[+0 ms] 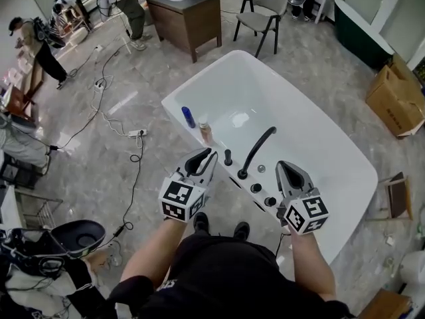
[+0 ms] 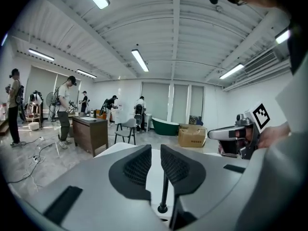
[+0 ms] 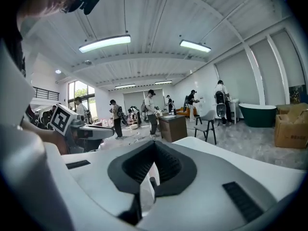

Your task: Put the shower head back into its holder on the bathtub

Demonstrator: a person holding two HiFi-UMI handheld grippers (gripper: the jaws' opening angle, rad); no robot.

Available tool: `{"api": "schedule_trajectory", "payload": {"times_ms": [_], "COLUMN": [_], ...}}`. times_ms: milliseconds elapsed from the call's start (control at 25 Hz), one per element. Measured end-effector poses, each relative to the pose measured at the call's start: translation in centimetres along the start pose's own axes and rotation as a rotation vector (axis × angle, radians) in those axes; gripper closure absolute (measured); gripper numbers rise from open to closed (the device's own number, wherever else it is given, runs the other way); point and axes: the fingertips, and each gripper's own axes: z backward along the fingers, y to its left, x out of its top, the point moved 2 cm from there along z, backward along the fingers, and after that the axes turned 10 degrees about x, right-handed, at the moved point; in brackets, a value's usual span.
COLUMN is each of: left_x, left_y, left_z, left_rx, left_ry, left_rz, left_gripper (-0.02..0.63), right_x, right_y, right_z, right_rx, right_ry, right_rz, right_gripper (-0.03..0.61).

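Standing on the white bathtub's [image 1: 362, 173] near rim, the black shower head [image 1: 256, 151] rises between left gripper [image 1: 206, 155] and right gripper [image 1: 287, 167], touching neither.

Left gripper view: jaws narrowly apart, empty, with a black stem [image 2: 165, 189] beyond the gap.

Right gripper view: jaws closed together, empty.

No text can be read; the print on the cardboard box [image 1: 395, 100] is too small.

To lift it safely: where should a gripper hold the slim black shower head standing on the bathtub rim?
Probably the shower head by its upper stem, from above on its left: it stands upright and thin, and the curved spout crowds its right.
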Motion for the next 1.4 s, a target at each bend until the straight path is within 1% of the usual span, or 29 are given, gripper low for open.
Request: {"api": "schedule_trajectory", "payload": {"times_ms": [120, 280, 400, 520, 680, 800, 920, 1040, 1200, 1400], "left_x": [2.1, 5.4, 7.8, 9.1, 10.0, 10.1, 9.9, 10.0, 10.4, 10.0], "left_y": [-1.2, -2.0, -1.3, -0.1, 2.1, 3.7, 4.9, 5.2, 5.0, 5.3], "left_z": [-0.7, -1.8, -1.4, -0.3, 1.0, 1.3, 1.2, 1.1, 1.1, 1.1], "left_rx": [0.032, 0.057, 0.081, 0.107, 0.161, 0.179, 0.18, 0.167, 0.153, 0.151], "left_ry": [-0.01, -0.052, -0.083, -0.112, -0.15, -0.155, -0.145, -0.143, -0.144, -0.139], "left_rz": [0.02, 0.004, -0.022, -0.028, -0.022, 0.003, 0.008, -0.003, -0.045, -0.045], "left_gripper": [0.552, 0.572, 0.58, 0.584, 0.588, 0.589, 0.589, 0.589, 0.589, 0.589], "right_x": [1.7, 4.3, 7.1, 9.4, 11.1, 11.6, 12.1, 12.4, 12.2, 11.1], "right_y": [-1.7, -4.2, -5.1, -4.6, -2.9, -2.0, -1.5, -1.6, -0.9, -0.4], "right_z": [1.9, 4.4, 5.4, 5.3, 4.1, 3.1, 2.6, 2.4, 2.0, 1.5], "right_rx": [0.002, -0.032, -0.056, -0.057, -0.033, -0.014, -0.054, -0.083, -0.088, -0.095], "right_ry": [-0.025, -0.063, -0.136, -0.204, -0.237, -0.262, -0.251, -0.251, -0.25, -0.235], "right_rz": [0.029, 0.045, 0.038, 0.053, 0.092, 0.113, 0.115, 0.122, 0.134, 0.127], "right_gripper": [0.566, 0.566, 0.566, 0.566, 0.566, 0.566, 0.566, 0.568, 0.568, 0.568]}}
